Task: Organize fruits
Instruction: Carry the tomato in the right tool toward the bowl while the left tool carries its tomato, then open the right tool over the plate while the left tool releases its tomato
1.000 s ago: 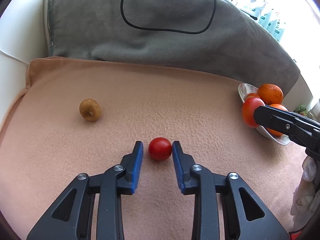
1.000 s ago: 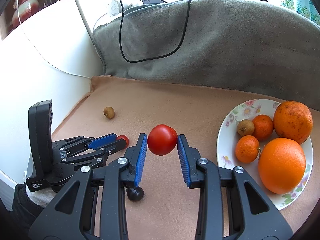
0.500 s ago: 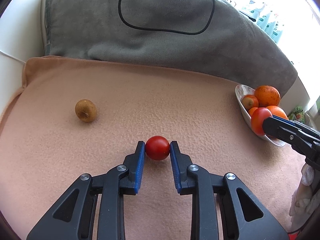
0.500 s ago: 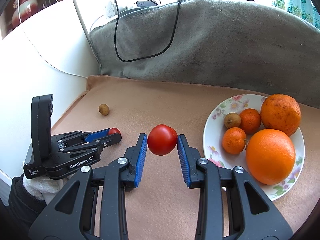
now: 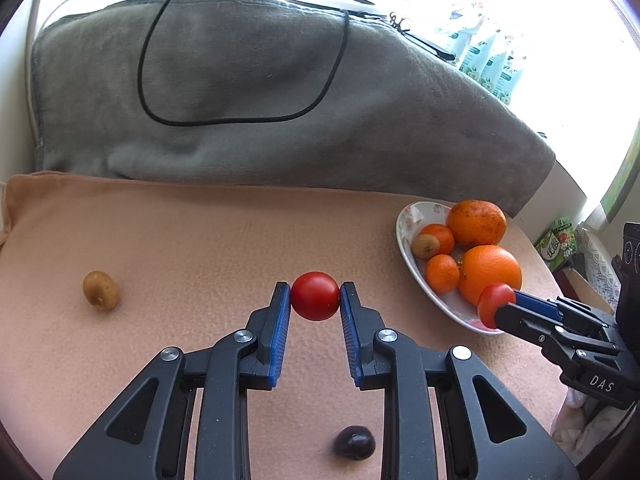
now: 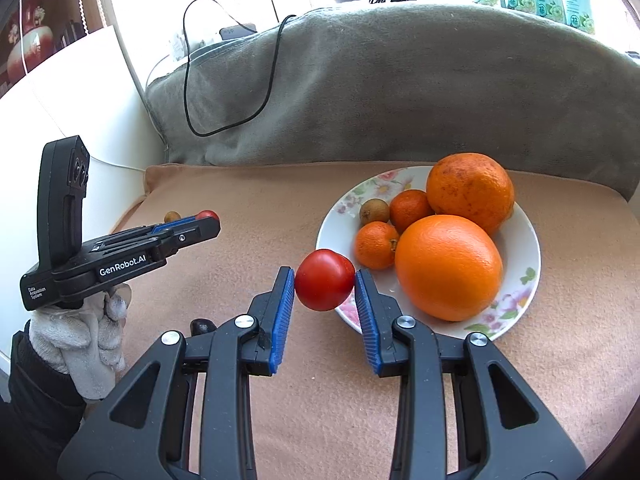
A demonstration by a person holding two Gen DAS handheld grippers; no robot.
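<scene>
Both grippers clamped tomatoes — the left gripper (image 5: 315,297) a small tomato (image 5: 315,296) above the blanket (image 5: 200,240), the right gripper (image 6: 325,281) a larger tomato (image 6: 325,280) at the plate (image 6: 524,248) — best lowered gently into bare space.

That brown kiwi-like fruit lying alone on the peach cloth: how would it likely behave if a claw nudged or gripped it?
The brown fruit looks oval, so a nudge would probably make it wobble or roll unevenly. The napped peach cloth should slow it quickly. Its skin looks matte, not glossy, so ribbed blue pads would likely hold it without slipping, though a hard squeeze might bruise it.
</scene>
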